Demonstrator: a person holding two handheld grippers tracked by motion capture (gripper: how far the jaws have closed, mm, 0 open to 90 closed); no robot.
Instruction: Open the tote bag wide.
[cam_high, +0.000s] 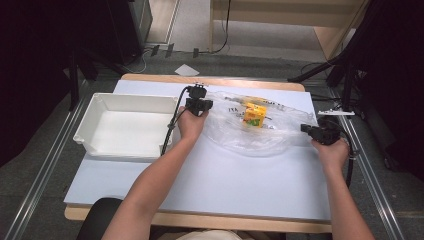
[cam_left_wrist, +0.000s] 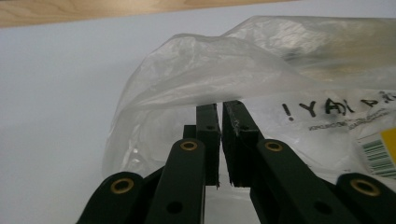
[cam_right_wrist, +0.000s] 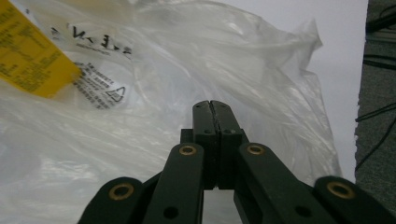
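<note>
A clear plastic bag (cam_high: 235, 136) with black print lies crumpled on the white table top (cam_high: 225, 185), right of centre. Inside it stands a small yellow carton (cam_high: 254, 114). My left gripper (cam_high: 205, 106) is at the bag's left edge, and in the left gripper view its jaws (cam_left_wrist: 220, 106) are pinched on the film of the bag (cam_left_wrist: 196, 70). My right gripper (cam_high: 304, 128) is at the bag's right edge. Its jaws (cam_right_wrist: 210, 103) are pressed together on the bag's film (cam_right_wrist: 187, 60), with the yellow carton (cam_right_wrist: 28, 60) showing at upper left.
A white, empty plastic bin (cam_high: 95, 107) stands on the left part of the table, just left of my left hand. A black cable runs from the left gripper along the bin's right wall. Dark stands and cables sit beyond the table's right edge.
</note>
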